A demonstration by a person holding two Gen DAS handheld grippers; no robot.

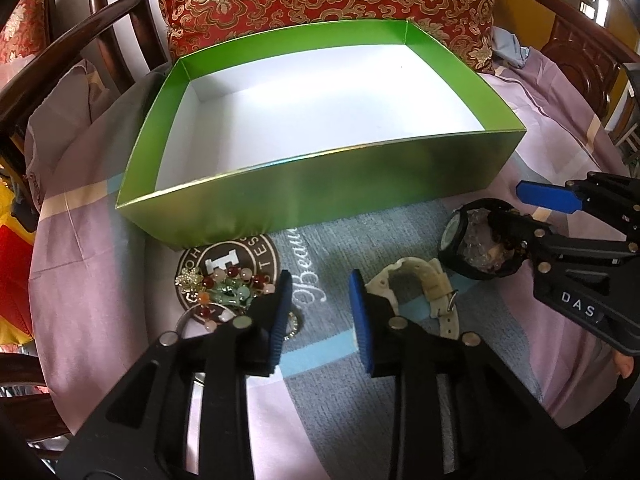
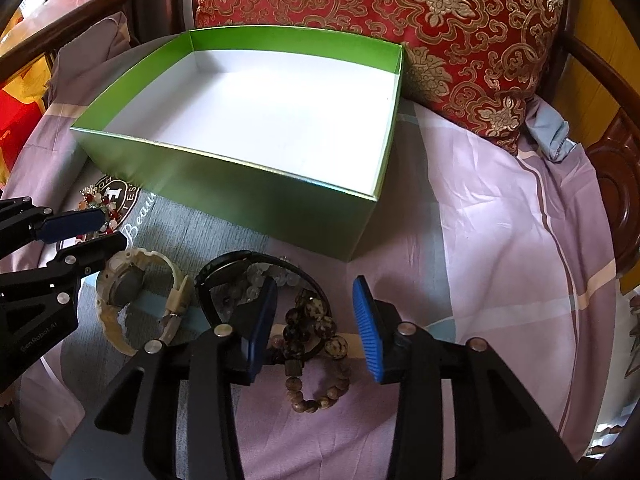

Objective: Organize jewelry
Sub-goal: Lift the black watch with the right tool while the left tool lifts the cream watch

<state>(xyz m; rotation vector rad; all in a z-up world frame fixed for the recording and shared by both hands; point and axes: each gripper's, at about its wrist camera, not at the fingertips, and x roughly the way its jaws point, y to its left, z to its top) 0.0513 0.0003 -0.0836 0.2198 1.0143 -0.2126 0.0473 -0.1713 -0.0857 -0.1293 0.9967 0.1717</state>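
1. A lilac bedsheet (image 2: 500,240) with grey and blue panels covers the seat; everything below is placed by the green box that stands on it.
2. A red and gold cushion (image 2: 440,20) leans just behind the box's far wall.
3. The green box (image 1: 320,184), open on top with a bare white floor, holds none of the jewelry.
4. The left gripper (image 1: 320,320) hangs low in front of the box's near wall, jaws wide apart and gripping nothing; its blue pads (image 1: 362,320) face each other across open cloth.
5. The right gripper (image 2: 314,320) sits in front of the box's near right corner, jaws also wide apart, with brown beads lying between the pads but not pinched.
6. A black watch (image 2: 240,268) lies in front of the box's near wall, its band curled round a clear bead bracelet (image 2: 276,276).
7. A cream watch (image 2: 132,292) lies on its side in front of the box, to the left of the black one.
8. A brown bead bracelet (image 2: 316,360) lies furthest from the box, overlapping the black band's near edge.
9. A cluster of red, green and pale bead jewelry (image 1: 228,284) lies near the box's near left corner, on a round printed badge (image 1: 236,256).
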